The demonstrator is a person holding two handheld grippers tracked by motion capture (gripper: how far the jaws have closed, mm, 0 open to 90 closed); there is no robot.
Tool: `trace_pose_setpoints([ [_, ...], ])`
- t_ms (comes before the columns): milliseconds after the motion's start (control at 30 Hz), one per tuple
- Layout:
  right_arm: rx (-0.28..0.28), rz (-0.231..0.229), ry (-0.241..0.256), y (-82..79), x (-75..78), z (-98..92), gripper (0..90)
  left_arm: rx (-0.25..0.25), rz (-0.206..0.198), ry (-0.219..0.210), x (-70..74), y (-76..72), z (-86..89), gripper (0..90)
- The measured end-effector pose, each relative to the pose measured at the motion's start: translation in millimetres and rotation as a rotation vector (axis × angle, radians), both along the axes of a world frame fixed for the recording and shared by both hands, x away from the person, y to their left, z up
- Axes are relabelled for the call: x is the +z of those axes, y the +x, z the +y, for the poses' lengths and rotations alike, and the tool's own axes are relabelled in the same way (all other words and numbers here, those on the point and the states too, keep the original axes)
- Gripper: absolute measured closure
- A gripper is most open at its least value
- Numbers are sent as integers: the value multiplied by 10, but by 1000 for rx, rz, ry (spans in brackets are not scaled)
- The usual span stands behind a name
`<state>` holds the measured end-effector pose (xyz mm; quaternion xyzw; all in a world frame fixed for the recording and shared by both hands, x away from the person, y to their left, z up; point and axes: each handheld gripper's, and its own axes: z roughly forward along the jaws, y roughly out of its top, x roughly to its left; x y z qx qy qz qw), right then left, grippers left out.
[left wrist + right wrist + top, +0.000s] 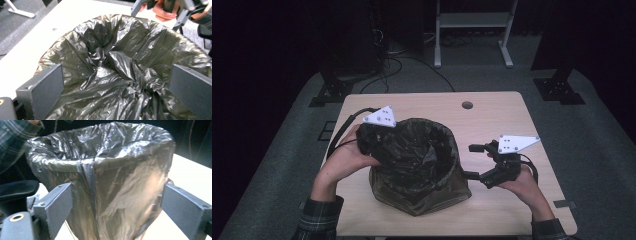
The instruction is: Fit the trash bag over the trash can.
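1. High view showed the lined bin (pixel 419 167) mid-surface (pixel 492 115), my left hand-held gripper (pixel 374 142) at its rim, jaws wide, gripping nothing.
2. My right hand-held gripper (pixel 477 162) gaped beside it, empty.
3. I judged a careless pinch might tear the liner (pixel 112 62).

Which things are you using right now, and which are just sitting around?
In use:
black bin bag lining the bin
left gripper, at the bag's rim
right gripper, jaws open beside the bin

Just around:
white stand
floor cables

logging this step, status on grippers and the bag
Left gripper open at rim of black plastic bin bag. Right gripper open, beside it, apart. Nothing in the way.
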<state>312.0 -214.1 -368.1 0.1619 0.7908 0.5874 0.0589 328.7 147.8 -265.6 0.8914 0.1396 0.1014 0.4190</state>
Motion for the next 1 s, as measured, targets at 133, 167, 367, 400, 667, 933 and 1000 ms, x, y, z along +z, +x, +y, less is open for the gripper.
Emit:
trace_pose_setpoints([
  [133,-19,5,-12,4,15,-37,96,6,-9,-29,17,-59,86,0],
  [167,-37,8,-18,8,27,-68,96,11,-12,-45,20,-84,121,0],
  [367,-96,5,-32,5,59,-184,96,45,-43,-86,31,-224,332,0],
  [400,-102,3,-33,1,61,-209,96,45,-43,-86,31,-224,332,0],
  [667,-171,11,-44,-37,56,-443,96,107,-84,-135,-59,-417,622,0],
  [933,-240,26,-74,-107,-30,-681,96,178,-87,-156,-306,-577,916,0],
  [1000,-260,27,-78,-134,-62,-747,96,193,-77,-162,-398,-603,974,0],
])
